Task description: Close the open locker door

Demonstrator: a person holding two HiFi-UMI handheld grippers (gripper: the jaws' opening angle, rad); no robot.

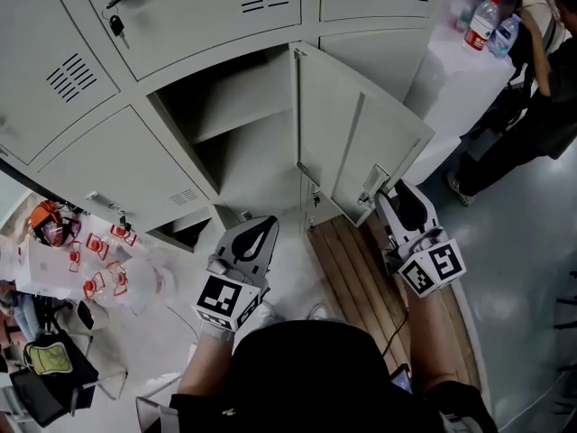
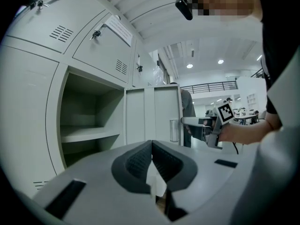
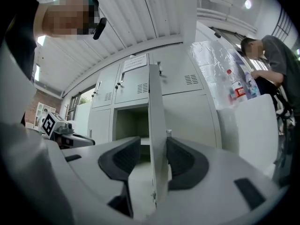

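Door: locker door (image 1: 356, 138) ajar at frame centre, its edge between the fingers of my right gripper (image 1: 389, 190).
Right fingers: released, not pinching.
Idle side: left gripper (image 1: 261, 228) clenched, empty.
Technique: I'd push the edge steadily until it latches.

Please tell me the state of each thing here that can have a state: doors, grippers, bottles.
Locker door: open, swung outward.
Compartment behind it: nothing visible inside.
Neighbouring locker doors: closed.
Left hand-held gripper: shut, empty.
Right hand-held gripper: open, door edge between jaws.
Bottles: upright.
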